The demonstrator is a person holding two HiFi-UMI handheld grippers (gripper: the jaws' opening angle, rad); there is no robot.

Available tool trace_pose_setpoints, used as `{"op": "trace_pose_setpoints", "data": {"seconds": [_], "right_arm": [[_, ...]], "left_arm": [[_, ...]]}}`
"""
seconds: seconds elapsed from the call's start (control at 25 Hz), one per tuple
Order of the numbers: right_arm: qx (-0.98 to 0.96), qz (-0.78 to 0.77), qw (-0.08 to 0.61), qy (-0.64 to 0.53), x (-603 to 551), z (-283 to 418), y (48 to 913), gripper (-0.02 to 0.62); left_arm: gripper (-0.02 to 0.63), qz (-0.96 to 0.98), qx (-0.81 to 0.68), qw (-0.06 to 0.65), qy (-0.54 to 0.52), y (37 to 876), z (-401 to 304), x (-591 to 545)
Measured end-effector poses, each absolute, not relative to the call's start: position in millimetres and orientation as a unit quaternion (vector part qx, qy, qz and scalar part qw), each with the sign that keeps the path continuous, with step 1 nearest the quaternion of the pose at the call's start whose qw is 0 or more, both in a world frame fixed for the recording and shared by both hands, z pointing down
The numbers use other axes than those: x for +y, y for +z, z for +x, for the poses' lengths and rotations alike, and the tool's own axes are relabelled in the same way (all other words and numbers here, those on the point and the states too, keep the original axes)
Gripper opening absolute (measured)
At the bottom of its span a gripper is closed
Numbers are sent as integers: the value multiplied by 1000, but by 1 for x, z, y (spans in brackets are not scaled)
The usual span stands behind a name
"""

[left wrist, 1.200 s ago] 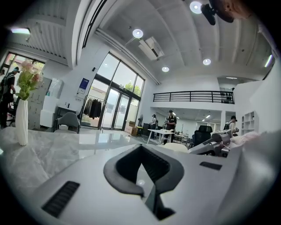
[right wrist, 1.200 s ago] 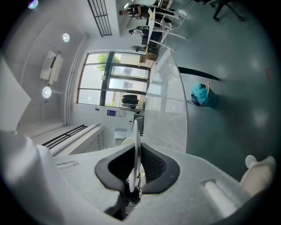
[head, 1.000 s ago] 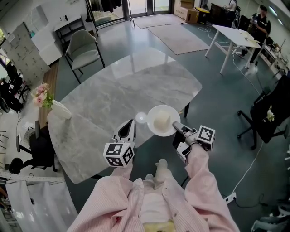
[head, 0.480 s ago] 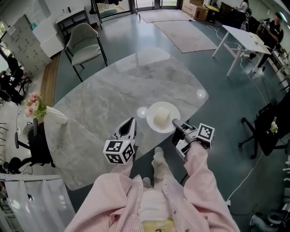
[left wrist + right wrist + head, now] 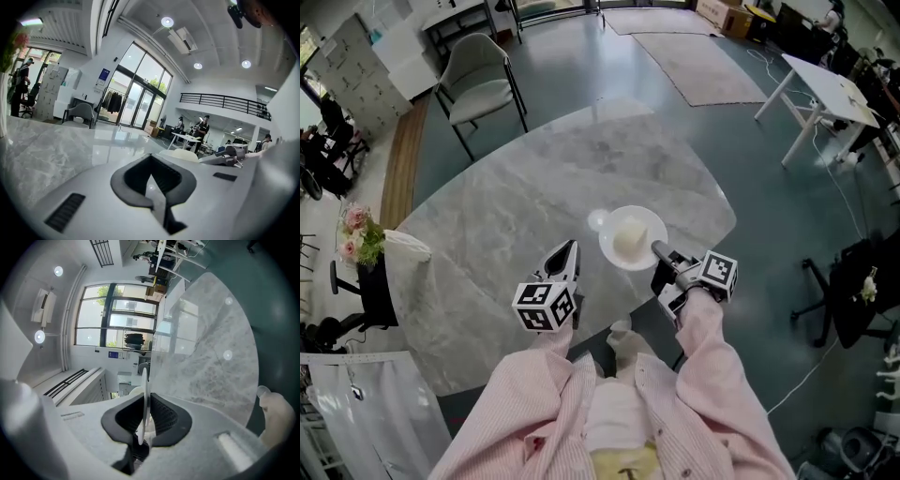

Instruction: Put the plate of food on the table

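A white plate point(image 5: 645, 228) carrying a pale lump of food point(image 5: 628, 241) hangs over the near part of the grey marble table point(image 5: 525, 187). My right gripper point(image 5: 660, 250) is shut on the plate's near right rim. In the right gripper view the plate point(image 5: 145, 390) stands edge-on between the dark pads point(image 5: 164, 416). My left gripper point(image 5: 568, 251) is shut on nothing, just left of the plate and over the table's near edge. From the left gripper view the plate point(image 5: 180, 154) shows low across the table point(image 5: 56, 145). Whether the plate touches the table is unclear.
A grey chair point(image 5: 483, 89) stands at the table's far side. Pink flowers point(image 5: 354, 234) sit on a stand at the left. A white desk point(image 5: 825, 84) and a black office chair point(image 5: 862, 281) are on the right, with a rug point(image 5: 703, 52) beyond.
The plate, held by my right gripper, has moved forward from the table's near edge to over the tabletop. Both grippers have advanced with it.
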State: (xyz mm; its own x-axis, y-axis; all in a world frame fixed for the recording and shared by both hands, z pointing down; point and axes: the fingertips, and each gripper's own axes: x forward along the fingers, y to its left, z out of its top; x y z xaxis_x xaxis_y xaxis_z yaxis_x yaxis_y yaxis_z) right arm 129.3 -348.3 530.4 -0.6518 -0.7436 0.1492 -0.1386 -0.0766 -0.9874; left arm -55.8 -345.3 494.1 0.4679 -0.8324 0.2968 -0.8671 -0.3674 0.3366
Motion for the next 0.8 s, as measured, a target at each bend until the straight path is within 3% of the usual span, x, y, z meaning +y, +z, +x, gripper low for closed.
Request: {"op": "trace_pose_setpoints", "data": {"seconds": [0.8], "right_arm": [[657,-338,178,-649,-445,127,604,25]], "left_arm": [[-5,782,-537,306,85,575,-35,-412]]}}
